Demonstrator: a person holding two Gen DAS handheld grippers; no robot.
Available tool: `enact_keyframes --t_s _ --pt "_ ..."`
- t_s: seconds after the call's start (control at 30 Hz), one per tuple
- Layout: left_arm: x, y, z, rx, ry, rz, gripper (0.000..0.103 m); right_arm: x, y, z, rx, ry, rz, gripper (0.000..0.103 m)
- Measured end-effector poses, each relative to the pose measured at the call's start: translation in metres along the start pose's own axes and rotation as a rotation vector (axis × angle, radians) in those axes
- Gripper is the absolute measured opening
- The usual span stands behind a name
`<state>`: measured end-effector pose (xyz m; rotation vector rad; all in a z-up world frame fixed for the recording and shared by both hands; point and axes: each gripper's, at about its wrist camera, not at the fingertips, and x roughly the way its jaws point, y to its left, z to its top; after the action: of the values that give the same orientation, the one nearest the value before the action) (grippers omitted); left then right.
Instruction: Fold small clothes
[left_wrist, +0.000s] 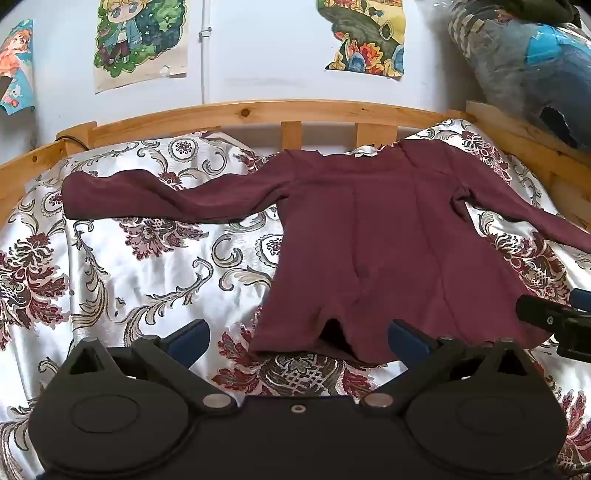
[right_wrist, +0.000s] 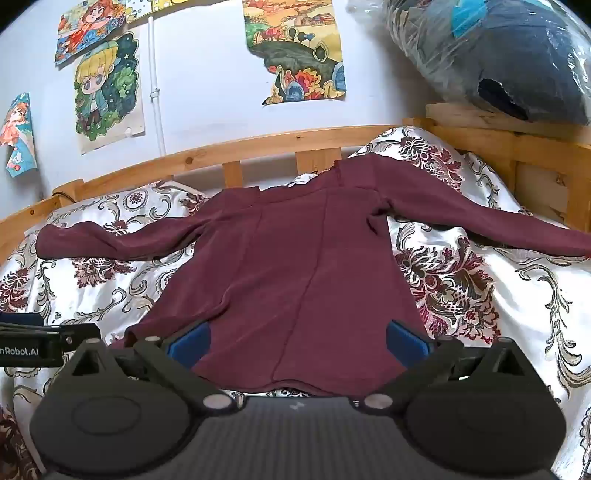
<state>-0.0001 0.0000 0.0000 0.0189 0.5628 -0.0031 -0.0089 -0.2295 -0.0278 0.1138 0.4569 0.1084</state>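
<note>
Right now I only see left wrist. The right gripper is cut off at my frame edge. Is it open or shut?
Observer: Open. The right gripper has its blue fingers spread wide, and they grip nothing.
Operator: Where is it over the shirt?
Observer: At the near hem of the maroon shirt. The fabric fills the gap between both fingers.
Operator: That gripper hides the hem's right corner from me. Is it bunched?
Observer: No, it looks flat. The shirt's right edge comes down to about the right-hand finger.
</note>
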Motion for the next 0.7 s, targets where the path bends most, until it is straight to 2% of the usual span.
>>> enact_keyframes --t_s 0.7 --pt "0.0006 -0.0003 -0.0005 0.004 0.008 -0.002 0.102 0.0000 0.0008 0.0000 0.010 0.007 0.005 0.103"
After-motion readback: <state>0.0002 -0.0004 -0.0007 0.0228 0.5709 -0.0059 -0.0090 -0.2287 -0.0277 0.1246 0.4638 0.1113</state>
